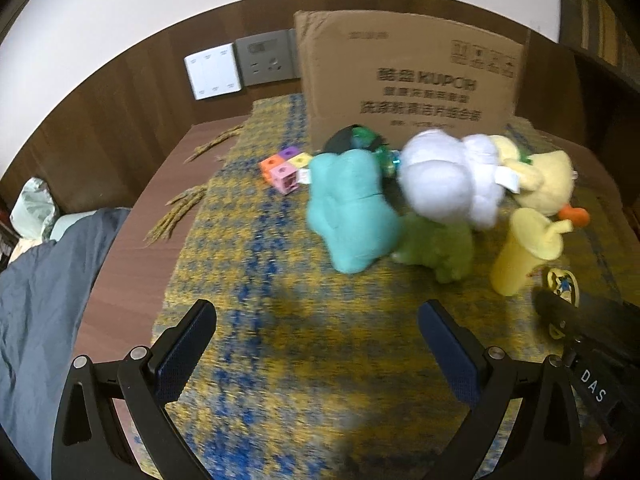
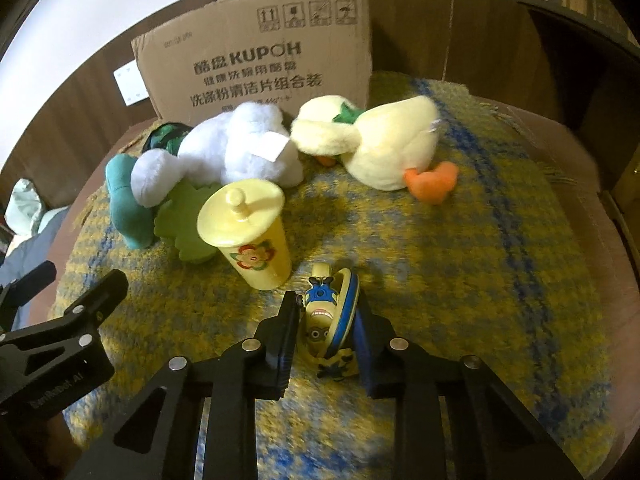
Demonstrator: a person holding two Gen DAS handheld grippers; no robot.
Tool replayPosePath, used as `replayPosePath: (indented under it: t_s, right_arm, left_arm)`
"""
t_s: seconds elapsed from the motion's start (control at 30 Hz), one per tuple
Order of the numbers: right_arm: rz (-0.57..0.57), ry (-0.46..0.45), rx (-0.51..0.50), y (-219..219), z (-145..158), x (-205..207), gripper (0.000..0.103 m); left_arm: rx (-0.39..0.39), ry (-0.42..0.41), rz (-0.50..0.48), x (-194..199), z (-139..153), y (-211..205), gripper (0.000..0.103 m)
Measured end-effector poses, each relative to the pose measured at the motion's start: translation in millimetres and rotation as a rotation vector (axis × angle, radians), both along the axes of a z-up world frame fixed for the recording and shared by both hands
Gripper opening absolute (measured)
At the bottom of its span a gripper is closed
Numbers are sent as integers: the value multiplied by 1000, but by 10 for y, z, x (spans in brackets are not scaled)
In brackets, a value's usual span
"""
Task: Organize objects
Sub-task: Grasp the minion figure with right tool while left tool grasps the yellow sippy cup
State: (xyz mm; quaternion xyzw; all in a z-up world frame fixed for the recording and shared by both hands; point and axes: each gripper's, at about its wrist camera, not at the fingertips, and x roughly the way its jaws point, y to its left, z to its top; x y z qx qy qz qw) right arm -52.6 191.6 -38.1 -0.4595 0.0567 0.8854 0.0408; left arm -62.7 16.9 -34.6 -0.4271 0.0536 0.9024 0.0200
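My right gripper (image 2: pixel 326 312) is shut on a yellow-and-blue minion toy (image 2: pixel 326 312), held just above the woven cloth (image 2: pixel 460 280); this toy also shows in the left wrist view (image 1: pixel 564 284). My left gripper (image 1: pixel 316 320) is open and empty over the cloth (image 1: pixel 256 272), short of the toys. A heap of plush toys lies ahead: teal (image 1: pixel 352 208), white (image 1: pixel 448 180), green (image 1: pixel 440 248) and a yellow duck (image 2: pixel 384 140). A yellow lidded cup (image 2: pixel 250 232) stands upright beside them. Coloured cubes (image 1: pixel 284 168) sit at the back left.
A large cardboard box (image 2: pixel 260 48) stands behind the toys against the wooden wall. The cloth covers a brown table (image 1: pixel 132 248); its fringe hangs on the left. Blue bedding (image 1: pixel 36 300) lies left of the table. The left gripper shows in the right wrist view (image 2: pixel 60 328).
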Motion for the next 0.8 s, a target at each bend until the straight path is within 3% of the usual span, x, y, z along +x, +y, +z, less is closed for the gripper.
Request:
replayPosePath:
  t_s: [0.57,0.8]
  right_arm:
    - [-121,22,15,687,86,267,27]
    - [-148,13,-5,929,23,279,27]
  left_arm:
    - [-1,10,-160,23,88,903,103]
    - [-34,-5,-174,-41,23,1177,100]
